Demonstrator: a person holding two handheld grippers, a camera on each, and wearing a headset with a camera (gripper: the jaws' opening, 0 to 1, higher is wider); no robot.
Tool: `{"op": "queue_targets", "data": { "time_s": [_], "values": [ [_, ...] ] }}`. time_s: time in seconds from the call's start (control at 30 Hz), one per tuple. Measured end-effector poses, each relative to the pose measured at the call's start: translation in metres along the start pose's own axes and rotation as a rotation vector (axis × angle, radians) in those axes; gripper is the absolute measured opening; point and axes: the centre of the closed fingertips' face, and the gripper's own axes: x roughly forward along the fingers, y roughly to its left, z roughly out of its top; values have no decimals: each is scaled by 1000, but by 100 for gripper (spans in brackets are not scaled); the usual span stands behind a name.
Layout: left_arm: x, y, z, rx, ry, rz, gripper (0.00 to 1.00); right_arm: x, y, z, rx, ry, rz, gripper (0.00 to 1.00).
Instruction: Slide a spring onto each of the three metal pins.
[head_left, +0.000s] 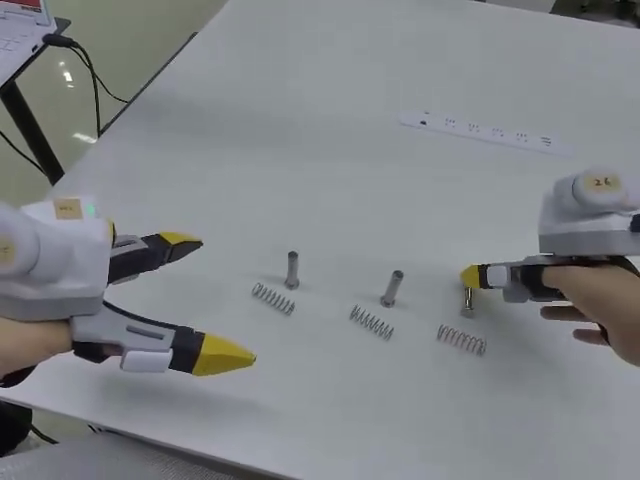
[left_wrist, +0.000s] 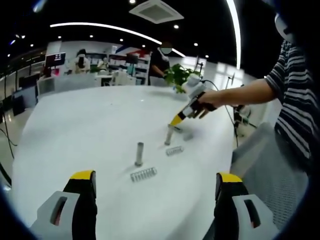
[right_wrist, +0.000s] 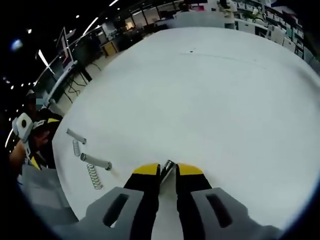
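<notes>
White tabletop (head_left: 330, 90). Left hand-held gripper (head_left: 222, 296) is spread wide, empty. Right hand-held gripper (head_left: 468, 277) is clamped on the end pin (head_left: 467, 300), judged rigid and slippery. Beneath it lies the nearest spring (head_left: 461, 339), judged light, squashy and roll-prone; pinch one end gently.

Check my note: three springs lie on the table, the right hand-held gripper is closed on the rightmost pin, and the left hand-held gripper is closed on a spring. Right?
Not quite. The left hand-held gripper is open and holds nothing; the left gripper view shows its jaws wide apart. The rest stands: springs on the table, right hand-held gripper closed on the rightmost pin.
</notes>
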Motion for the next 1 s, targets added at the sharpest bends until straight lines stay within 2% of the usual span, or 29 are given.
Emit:
{"op": "queue_targets", "data": {
  "time_s": [0.1,0.3,0.47,0.63,0.7,0.8,1.0],
  "values": [
    [-1,0,0,1,2,1,96,2,2,-1,-20,9,-6,7],
    [-1,0,-3,-1,5,1,96,4,3,-2,-13,26,-24,8],
    [-1,-1,-4,-4,4,0,96,6,3,-3,-21,45,-59,7],
    [-1,-1,-5,-9,4,2,96,6,3,-4,-10,61,-59,5],
    [-1,-1,-6,-8,6,1,96,5,2,-4,-32,58,-56,5],
    [-1,0,-7,-11,6,1,96,3,3,-5,-26,55,-44,5],
    [-2,2,-6,-11,5,5,96,-5,4,0,-33,3,-23,5]
  ]
}}
